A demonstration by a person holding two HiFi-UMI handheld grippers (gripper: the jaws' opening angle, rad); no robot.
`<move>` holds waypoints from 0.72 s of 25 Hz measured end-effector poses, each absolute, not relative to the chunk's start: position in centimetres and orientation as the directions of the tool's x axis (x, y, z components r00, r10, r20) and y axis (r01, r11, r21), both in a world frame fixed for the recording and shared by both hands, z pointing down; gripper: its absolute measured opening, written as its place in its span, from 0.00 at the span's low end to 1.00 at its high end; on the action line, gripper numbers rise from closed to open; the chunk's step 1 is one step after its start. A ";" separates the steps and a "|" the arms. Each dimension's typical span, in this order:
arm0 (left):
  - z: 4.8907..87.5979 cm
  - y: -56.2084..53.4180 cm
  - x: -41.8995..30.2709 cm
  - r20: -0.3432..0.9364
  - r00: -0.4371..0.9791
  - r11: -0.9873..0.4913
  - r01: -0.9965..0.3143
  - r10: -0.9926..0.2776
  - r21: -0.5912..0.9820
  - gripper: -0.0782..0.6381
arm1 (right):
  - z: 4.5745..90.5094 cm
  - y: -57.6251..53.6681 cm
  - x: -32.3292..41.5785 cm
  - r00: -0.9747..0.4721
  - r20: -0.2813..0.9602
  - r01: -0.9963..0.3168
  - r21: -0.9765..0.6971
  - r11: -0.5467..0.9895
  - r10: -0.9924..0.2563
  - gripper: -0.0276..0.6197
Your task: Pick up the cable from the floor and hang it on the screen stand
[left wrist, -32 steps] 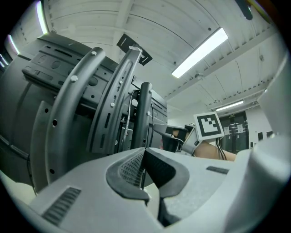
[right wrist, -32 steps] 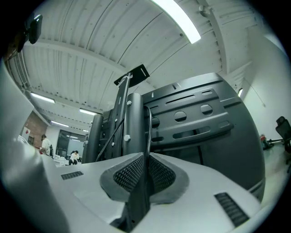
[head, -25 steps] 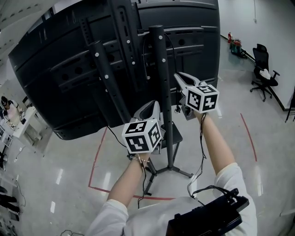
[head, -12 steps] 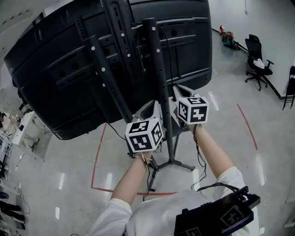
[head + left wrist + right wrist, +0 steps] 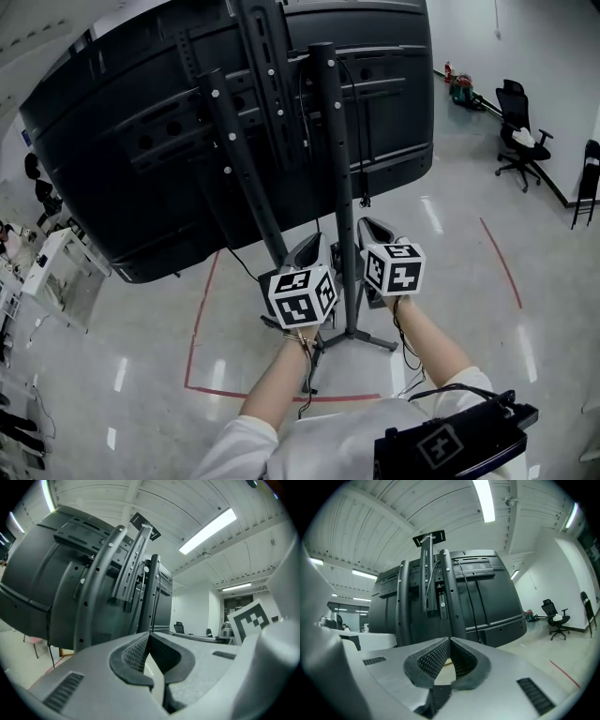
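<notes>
Left gripper (image 5: 313,242), jaws pressed together and empty, sits at seven o'clock from the screen stand (image 5: 335,169) pole. A thin black cable (image 5: 362,155) dangles beside the pole, at twelve o'clock from the right gripper (image 5: 367,227), which is likewise closed on nothing. The cable looks light and limp; best gripped near its hanging end.

Glossy grey floor (image 5: 131,319), red tape lines (image 5: 196,328) (rectangle outline), office chair (image 5: 518,147) far right.

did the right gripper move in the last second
Yes. The right gripper has come down along the stand pole, nearer the stand's foot and the person. Its jaws are shut on nothing.
</notes>
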State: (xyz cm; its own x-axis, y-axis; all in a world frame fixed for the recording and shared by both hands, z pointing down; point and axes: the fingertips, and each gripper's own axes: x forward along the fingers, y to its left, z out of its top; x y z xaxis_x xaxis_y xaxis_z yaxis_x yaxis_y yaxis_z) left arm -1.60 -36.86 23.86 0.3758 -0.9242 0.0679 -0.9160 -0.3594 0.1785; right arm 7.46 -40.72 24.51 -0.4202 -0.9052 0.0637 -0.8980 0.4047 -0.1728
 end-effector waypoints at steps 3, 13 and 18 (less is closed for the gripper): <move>25.7 -35.8 -2.1 0.094 0.377 -0.351 -0.911 -0.921 0.217 0.11 | 26.0 -38.9 6.8 -0.411 0.079 -0.905 -0.156 0.396 -0.908 0.08; 29.5 -30.5 -1.9 0.143 0.382 -0.357 -0.918 -0.913 0.171 0.11 | 30.5 -32.7 6.8 -0.385 0.147 -0.916 -0.184 0.357 -0.911 0.08; 30.7 -28.4 -1.6 0.159 0.395 -0.370 -0.914 -0.905 0.165 0.11 | 31.8 -30.2 6.6 -0.378 0.171 -0.918 -0.195 0.344 -0.910 0.08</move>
